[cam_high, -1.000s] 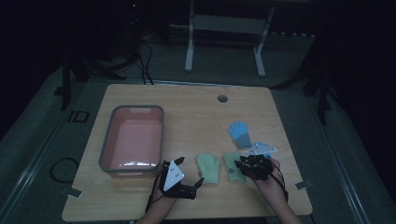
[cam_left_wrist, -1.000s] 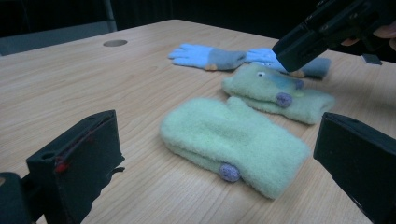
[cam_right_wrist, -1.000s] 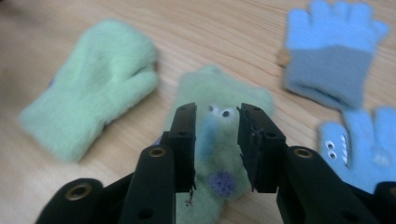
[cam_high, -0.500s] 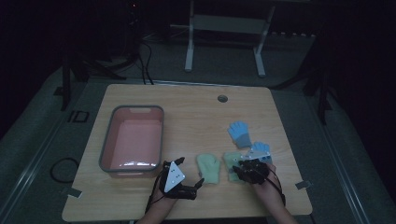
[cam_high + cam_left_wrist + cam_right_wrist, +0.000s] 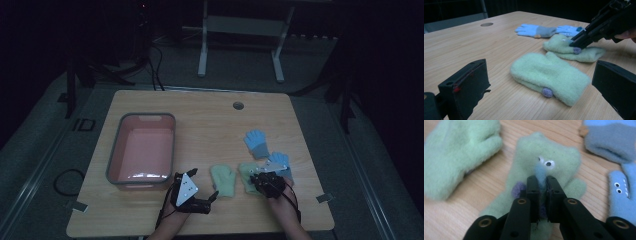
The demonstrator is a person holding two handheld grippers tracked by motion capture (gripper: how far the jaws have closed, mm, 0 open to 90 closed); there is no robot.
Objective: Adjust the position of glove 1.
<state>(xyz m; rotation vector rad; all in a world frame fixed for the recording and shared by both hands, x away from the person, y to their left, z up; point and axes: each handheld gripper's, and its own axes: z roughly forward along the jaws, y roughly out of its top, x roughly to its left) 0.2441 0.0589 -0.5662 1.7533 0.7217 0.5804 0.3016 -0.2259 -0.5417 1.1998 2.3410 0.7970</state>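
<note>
Two green mittens lie near the table's front edge. My right gripper (image 5: 543,182) points down at the right green mitten (image 5: 559,152), the one with eyes. Its jaws have just been closing and are shut on the mitten's small blue nose. From above, the right gripper (image 5: 260,181) covers part of that mitten (image 5: 247,172). The left green mitten (image 5: 223,180) lies flat just past my left gripper (image 5: 204,183), which stands open and apart from it. In the left gripper view this mitten (image 5: 549,75) lies between and beyond the wide jaws.
Two blue gloves (image 5: 256,142) (image 5: 280,161) lie behind and to the right of the green mittens. A grey-rimmed pink bin (image 5: 116,155) stands at the left. A round cable hole (image 5: 238,105) sits near the table's far edge.
The right hand has edged slightly left over the right green mitten. The left gripper has stayed where it was.
</note>
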